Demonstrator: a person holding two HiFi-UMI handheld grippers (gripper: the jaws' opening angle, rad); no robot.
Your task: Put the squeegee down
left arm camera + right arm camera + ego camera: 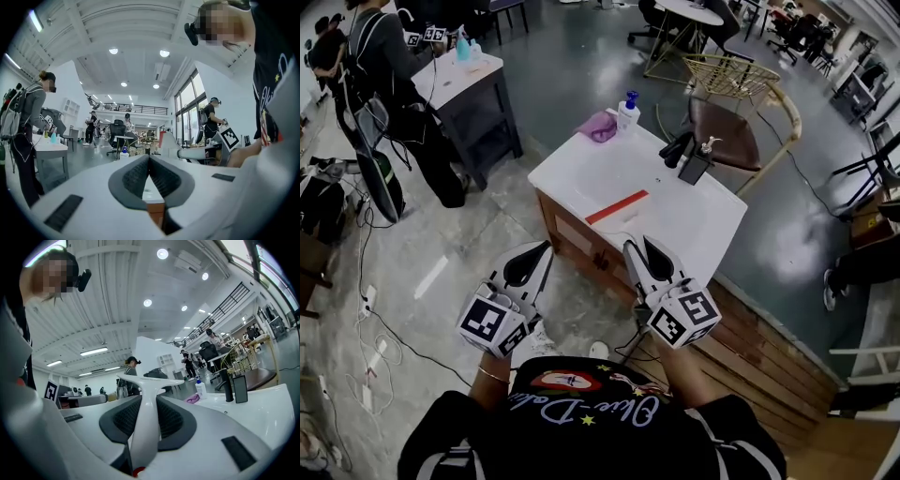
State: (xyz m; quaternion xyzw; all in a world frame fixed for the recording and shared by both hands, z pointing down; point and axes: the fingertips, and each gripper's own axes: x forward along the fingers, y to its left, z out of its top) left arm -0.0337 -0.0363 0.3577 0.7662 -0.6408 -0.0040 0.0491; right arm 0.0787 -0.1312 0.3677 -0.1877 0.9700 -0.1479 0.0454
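The squeegee (617, 207) is white with a red blade strip, and its head hangs over the near part of the white table (698, 230). Its white handle runs back into my right gripper (630, 246), which is shut on it. In the right gripper view the handle (146, 418) stands between the two dark pads of the right gripper (145, 401), and the T-shaped head spreads out above them. My left gripper (547, 246) is held off the table's near left edge, shut, with nothing in it. In the left gripper view its pads meet at the tip of the left gripper (149, 158).
At the table's far end lie a purple cloth (598, 126), a blue-capped bottle (627, 111) and a dark soap dispenser (696, 164). A wire chair (741, 112) stands behind the table. A person with a backpack (380, 66) stands by a second table (464, 80). Cables trail across the floor at left.
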